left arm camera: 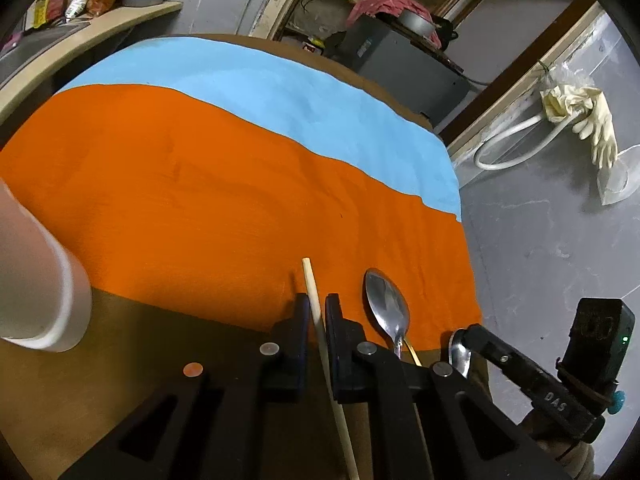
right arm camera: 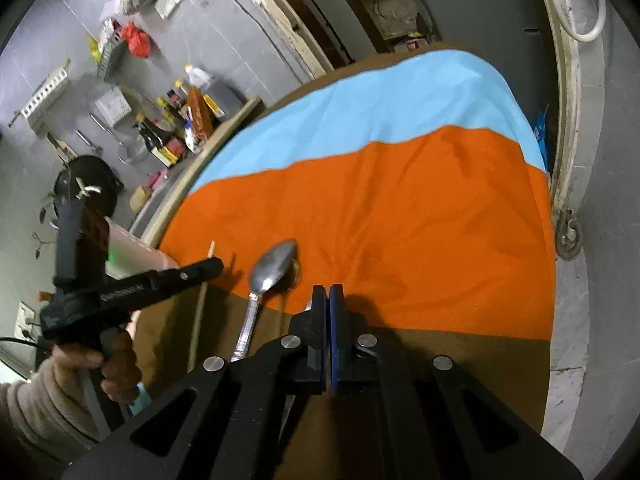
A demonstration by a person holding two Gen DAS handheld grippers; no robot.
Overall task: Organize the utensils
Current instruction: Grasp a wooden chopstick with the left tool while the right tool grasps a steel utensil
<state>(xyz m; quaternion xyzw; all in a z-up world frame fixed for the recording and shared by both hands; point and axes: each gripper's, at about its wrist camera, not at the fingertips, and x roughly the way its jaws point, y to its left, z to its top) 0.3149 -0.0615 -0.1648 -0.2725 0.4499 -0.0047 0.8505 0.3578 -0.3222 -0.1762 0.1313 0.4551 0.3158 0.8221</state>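
Observation:
A pale wooden chopstick [left arm camera: 311, 284] stands between the fingers of my left gripper [left arm camera: 316, 300], which is shut on it near the orange cloth's front edge. Just to its right a steel spoon [left arm camera: 386, 304] lies bowl-up on the cloth, with a thin gold handle [left arm camera: 412, 350] beside it. My right gripper [right arm camera: 329, 288] is shut, pads together, and nothing shows between them. In the left wrist view the right gripper [left arm camera: 460, 334] sits over a second spoon's bowl [left arm camera: 460, 354]; I cannot tell if it touches. The right wrist view shows the spoon [right arm camera: 272, 268], the chopstick [right arm camera: 198, 320] and the left gripper [right arm camera: 216, 266].
A white cup [left arm camera: 44, 280] stands at the left on the brown table [left arm camera: 140, 360]. An orange and blue cloth [left arm camera: 200, 180] covers most of it. A person's hand [right arm camera: 116, 364] holds the left gripper. Bottles crowd a counter [right arm camera: 180, 128] beyond the table's left edge.

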